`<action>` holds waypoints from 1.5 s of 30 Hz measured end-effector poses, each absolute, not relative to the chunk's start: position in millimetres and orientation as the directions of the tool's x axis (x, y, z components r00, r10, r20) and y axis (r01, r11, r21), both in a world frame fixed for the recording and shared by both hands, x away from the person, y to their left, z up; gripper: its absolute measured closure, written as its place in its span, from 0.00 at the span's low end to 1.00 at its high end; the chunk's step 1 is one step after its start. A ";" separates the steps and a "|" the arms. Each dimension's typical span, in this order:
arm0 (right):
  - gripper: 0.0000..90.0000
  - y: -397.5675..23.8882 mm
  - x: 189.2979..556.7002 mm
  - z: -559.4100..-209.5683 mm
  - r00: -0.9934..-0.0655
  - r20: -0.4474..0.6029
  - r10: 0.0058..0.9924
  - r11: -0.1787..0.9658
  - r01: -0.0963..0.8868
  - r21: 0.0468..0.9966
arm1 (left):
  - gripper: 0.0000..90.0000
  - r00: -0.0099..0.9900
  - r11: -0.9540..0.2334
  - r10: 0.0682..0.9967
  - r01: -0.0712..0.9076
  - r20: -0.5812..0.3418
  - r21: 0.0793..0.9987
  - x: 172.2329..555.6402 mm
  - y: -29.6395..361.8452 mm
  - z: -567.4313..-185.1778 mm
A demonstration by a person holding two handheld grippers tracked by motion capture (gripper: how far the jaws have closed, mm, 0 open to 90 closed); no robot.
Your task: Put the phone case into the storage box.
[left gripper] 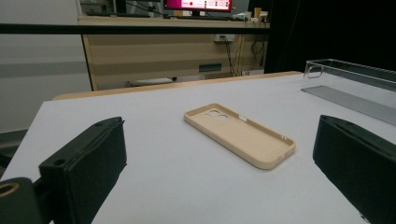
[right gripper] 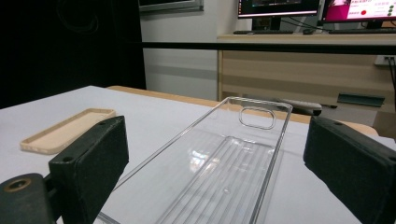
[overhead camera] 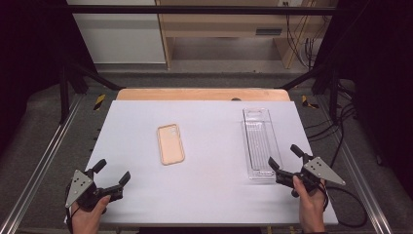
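Beige phone case [left gripper: 240, 134] lies ahead of the left gripper [overhead camera: 111, 174], between its spread jaws, untouched.

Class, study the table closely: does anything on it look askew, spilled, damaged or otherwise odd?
Nothing stands out. The beige phone case lies flat, open side up, near the middle of the white table, and the clear plastic tray lies flat to its right, empty. Both look intact and roughly square to the table edges. No spills show.
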State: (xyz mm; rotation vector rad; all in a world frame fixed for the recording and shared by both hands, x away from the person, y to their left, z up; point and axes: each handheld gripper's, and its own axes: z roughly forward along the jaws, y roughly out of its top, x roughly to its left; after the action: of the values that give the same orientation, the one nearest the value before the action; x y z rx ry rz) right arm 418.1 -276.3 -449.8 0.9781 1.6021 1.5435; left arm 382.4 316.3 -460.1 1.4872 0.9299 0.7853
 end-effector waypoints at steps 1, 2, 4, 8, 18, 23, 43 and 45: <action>0.07 -275.9 417.3 -449.5 -0.468 0.016 0.884 0.008 0.049 0.999 | 0.03 0.465 -0.035 0.885 0.122 -0.026 0.992 382.4 315.3 -459.9; 0.07 -275.9 417.1 -449.5 -0.467 0.013 0.884 0.010 0.046 0.999 | 0.03 0.467 -0.033 0.884 0.125 -0.029 0.992 382.6 314.4 -459.7; 0.07 -275.6 417.0 -449.3 -0.465 0.012 0.885 0.010 0.043 0.999 | 0.03 0.464 -0.033 0.885 0.140 -0.036 0.990 384.0 311.2 -458.6; 0.07 -274.7 417.3 -448.4 -0.465 0.008 0.885 0.010 0.036 0.999 | 0.03 0.473 -0.052 0.880 0.178 -0.039 0.983 390.0 299.5 -453.7; 0.05 -279.0 414.0 -445.1 -0.416 0.006 0.909 -0.002 0.011 1.000 | 0.03 0.528 -0.158 0.849 0.261 -0.003 0.952 427.6 255.4 -426.2; 0.05 -282.2 411.8 -445.1 -0.392 0.012 0.920 -0.007 0.013 1.000 | 0.03 0.532 -0.172 0.847 0.283 -0.005 0.944 440.6 244.2 -416.1; 0.05 -277.8 412.2 -445.9 -0.392 -0.014 0.920 0.019 0.007 1.000 | 0.04 0.507 -0.195 0.861 0.393 -0.035 0.899 481.5 228.7 -417.5; 0.05 -277.4 412.1 -446.0 -0.393 -0.012 0.919 0.017 0.009 1.000 | 0.04 0.503 -0.194 0.863 0.398 -0.036 0.897 483.1 228.5 -417.9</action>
State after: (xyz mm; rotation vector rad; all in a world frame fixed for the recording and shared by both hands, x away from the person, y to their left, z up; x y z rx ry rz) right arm 412.1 -277.4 -446.0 0.9882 1.5174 1.4823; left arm 483.1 228.5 -417.9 1.7956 1.0586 0.6134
